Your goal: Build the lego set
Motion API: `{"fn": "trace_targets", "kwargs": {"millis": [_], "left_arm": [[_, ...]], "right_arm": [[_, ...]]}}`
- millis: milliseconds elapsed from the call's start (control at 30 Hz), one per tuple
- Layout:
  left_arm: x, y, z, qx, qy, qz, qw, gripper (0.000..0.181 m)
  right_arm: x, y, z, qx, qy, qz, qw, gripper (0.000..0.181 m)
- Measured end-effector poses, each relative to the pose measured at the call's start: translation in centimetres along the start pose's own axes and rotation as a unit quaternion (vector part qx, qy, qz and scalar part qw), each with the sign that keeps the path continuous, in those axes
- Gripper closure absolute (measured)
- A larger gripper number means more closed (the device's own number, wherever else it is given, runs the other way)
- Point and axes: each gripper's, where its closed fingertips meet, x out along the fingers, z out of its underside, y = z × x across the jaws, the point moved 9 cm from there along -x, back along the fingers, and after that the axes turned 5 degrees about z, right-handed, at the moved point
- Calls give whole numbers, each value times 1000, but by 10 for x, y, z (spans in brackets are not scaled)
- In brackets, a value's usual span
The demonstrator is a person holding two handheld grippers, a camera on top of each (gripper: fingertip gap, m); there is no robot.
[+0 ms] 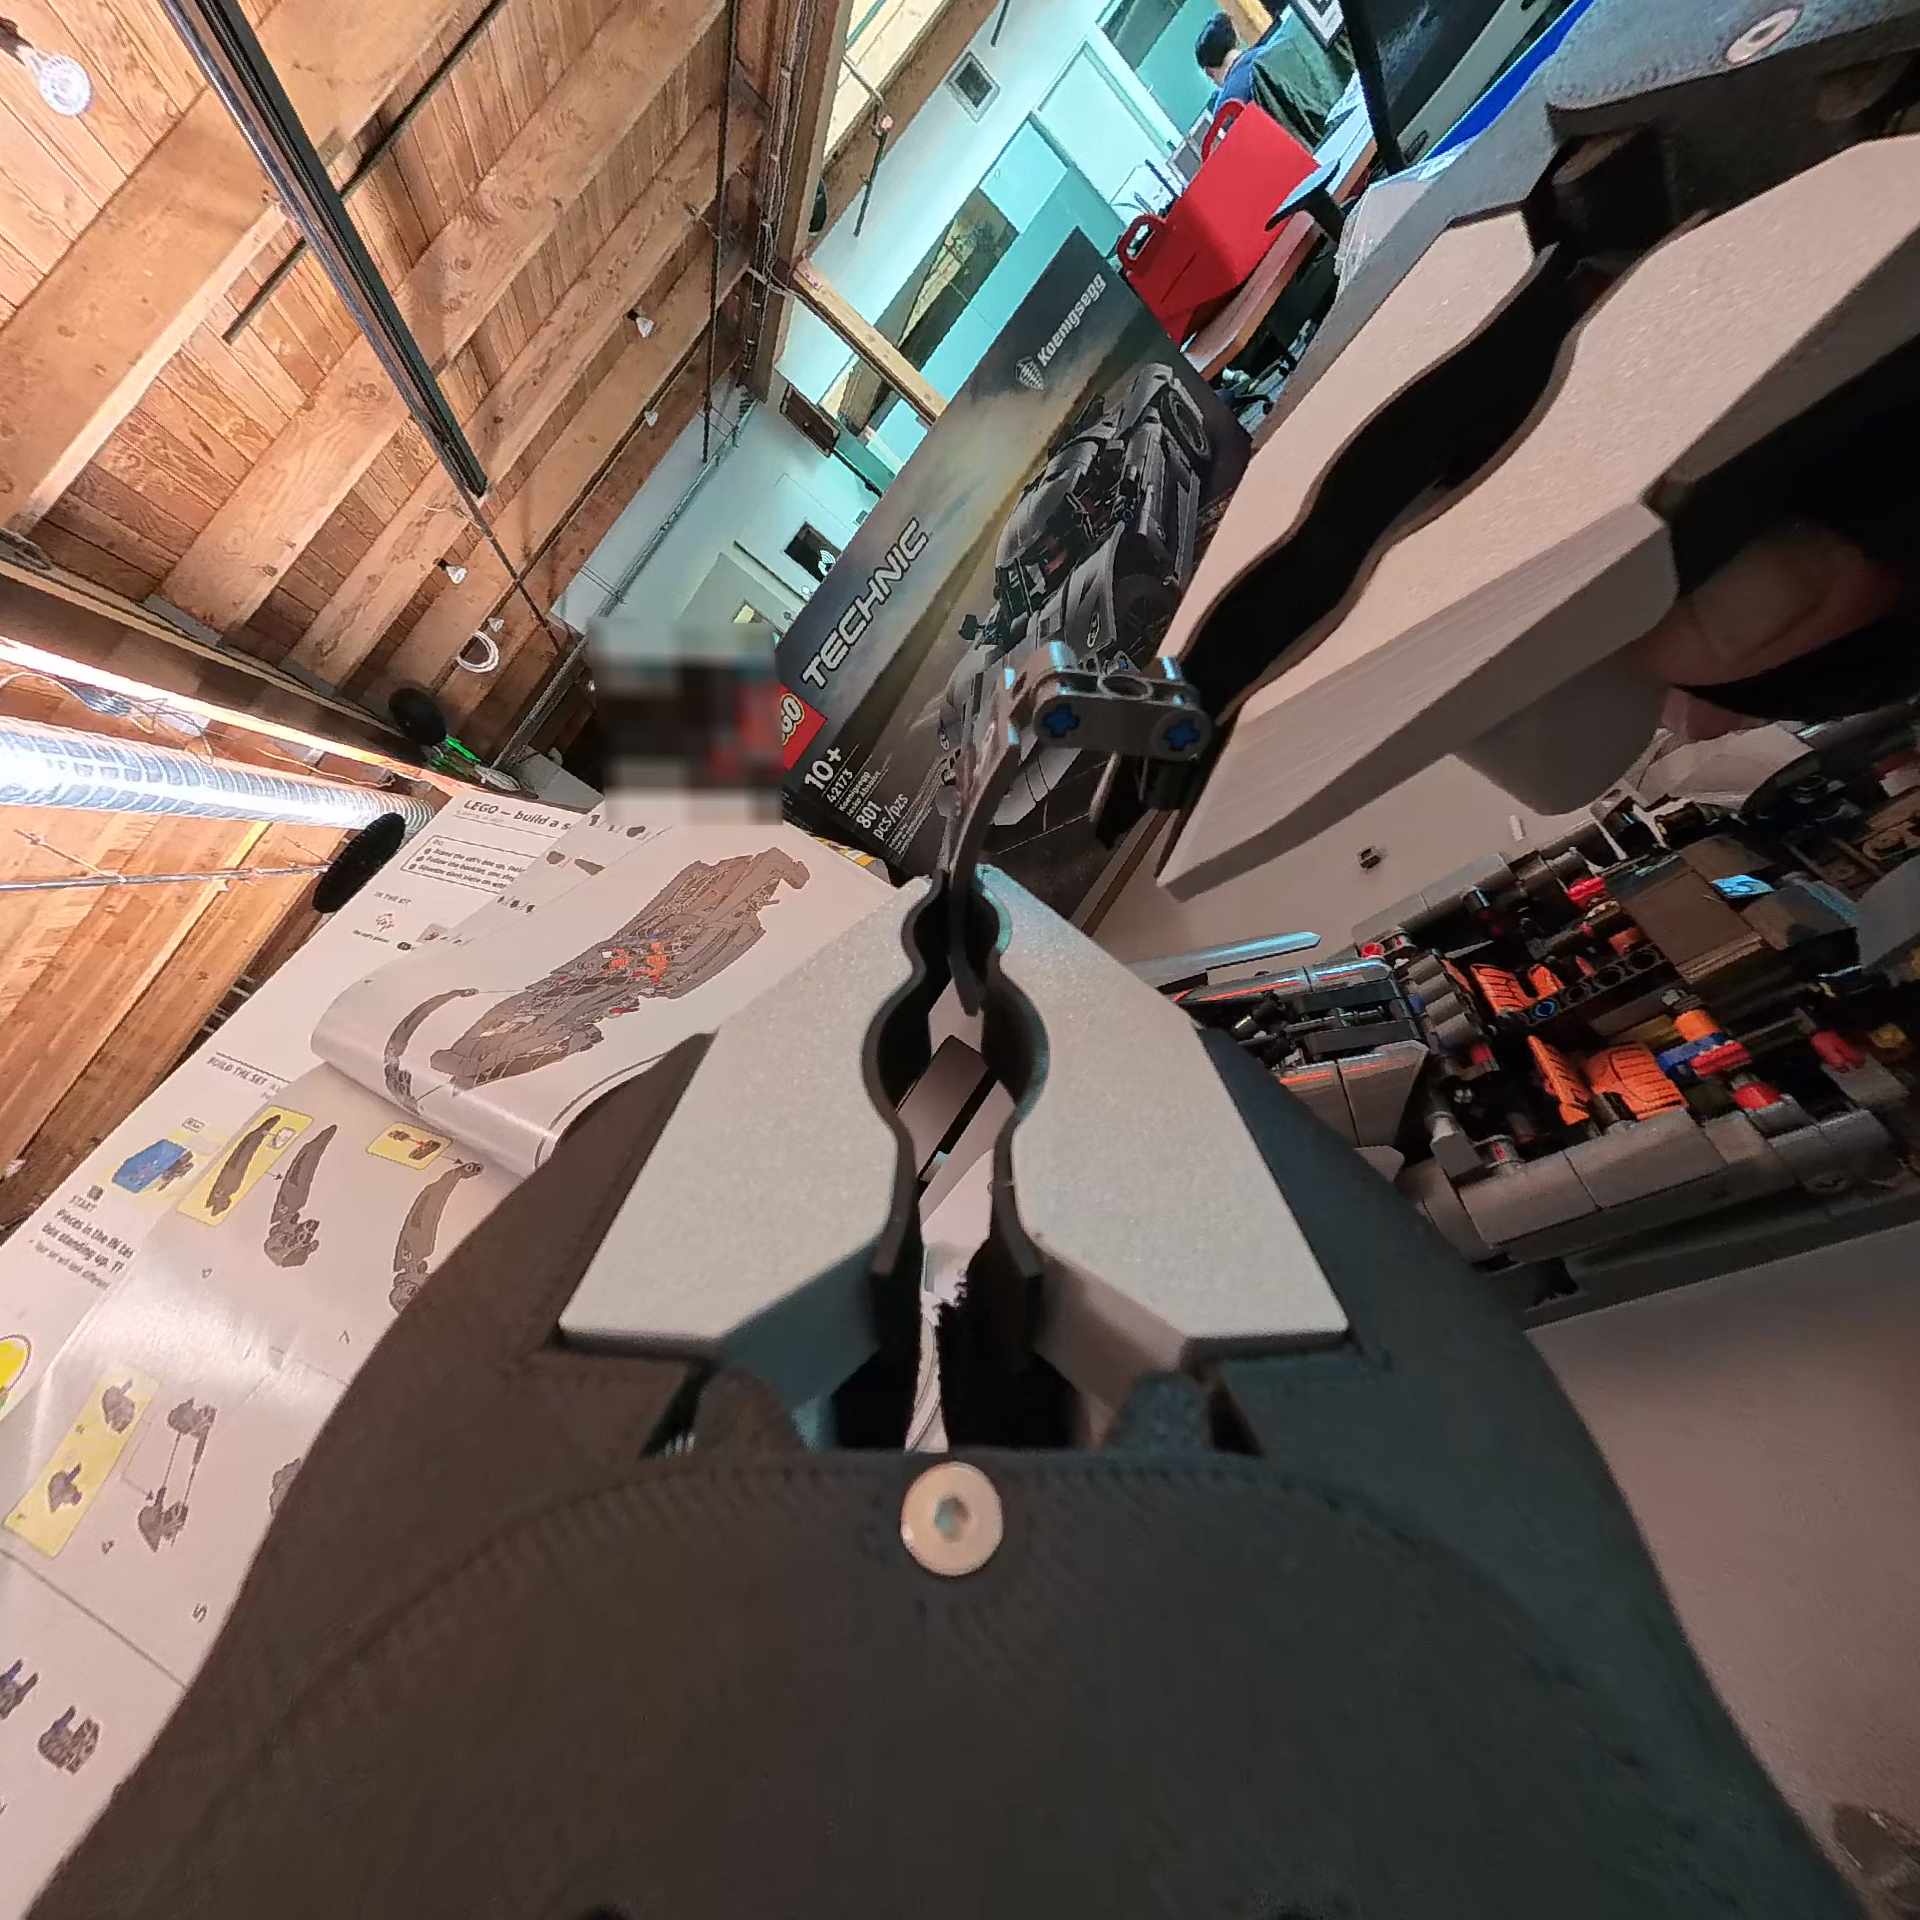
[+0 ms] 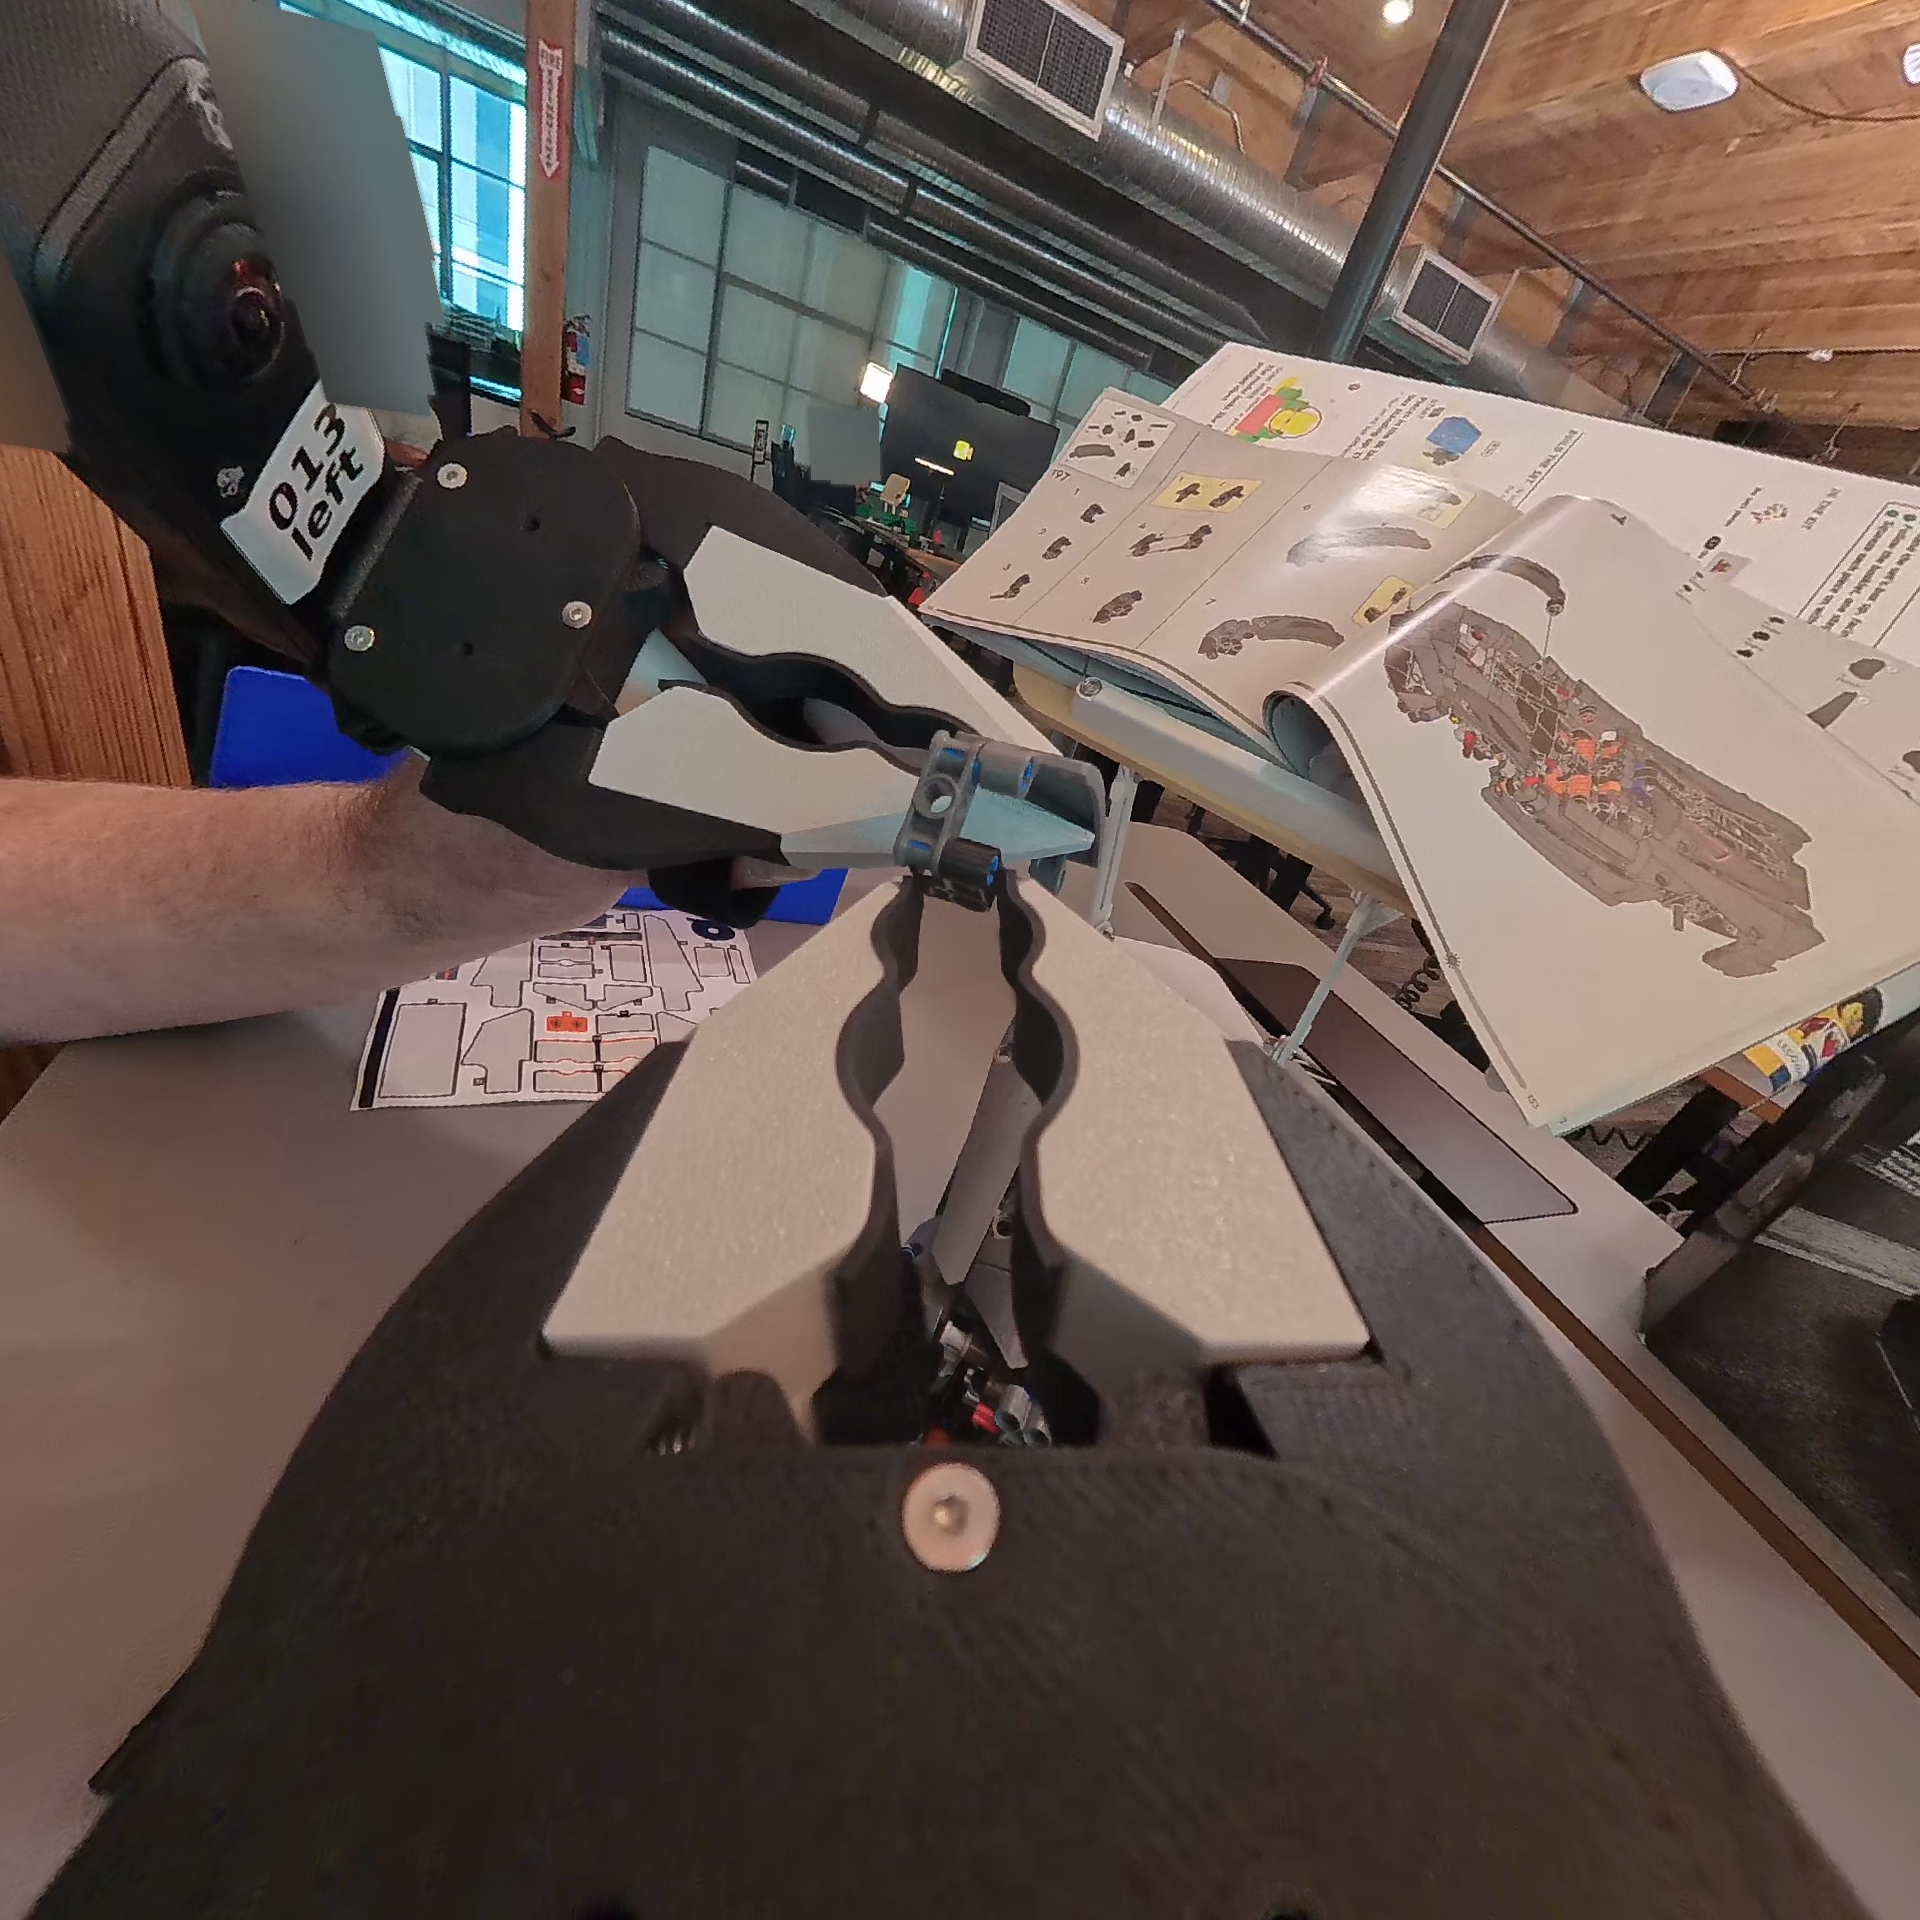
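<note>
My left gripper (image 1: 961, 899) is shut on a thin dark grey panel (image 1: 977, 810) that sticks up past its tips. A small grey connector with blue pins (image 1: 1122, 709) sits at the panel's upper end. My right gripper (image 2: 956, 899) is shut on the black lower part of that connector (image 2: 961, 868). It enters the left wrist view from the upper right (image 1: 1195, 727). In the right wrist view the left gripper (image 2: 1060, 805) comes in from the left, holding the panel (image 2: 1075, 795) against the connector. Both grippers are held in the air above the table.
The partly built car model (image 1: 1558, 1049) lies on the table at the right. The set's box (image 1: 1039, 561) stands behind. An open instruction booklet (image 2: 1507, 675) rests on a slanted stand. A sticker sheet (image 2: 551, 1008), a blue bin (image 2: 270, 727) and a forearm (image 2: 260, 904) are at the left. My two grippers' fingertips are within a few centimetres of each other. The partly built car model (image 1: 1558, 1049) is about equally far from each gripper, around 15 cm.
</note>
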Motion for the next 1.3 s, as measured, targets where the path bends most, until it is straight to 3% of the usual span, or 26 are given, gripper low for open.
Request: {"fn": "trace_targets", "kwargs": {"millis": [600,767,1300], "left_arm": [[0,-2,2,-28,9,15,999,181],[1,-1,1,-35,15,24,999,181],[1,-3,4,-31,11,20,999,181]], "right_arm": [[3,-3,0,-8,2,1,1000,159],[1,-1,-1,-3,6,1,1000,168],[-1,0,-2,13,-9,-21,1000,171]]}}
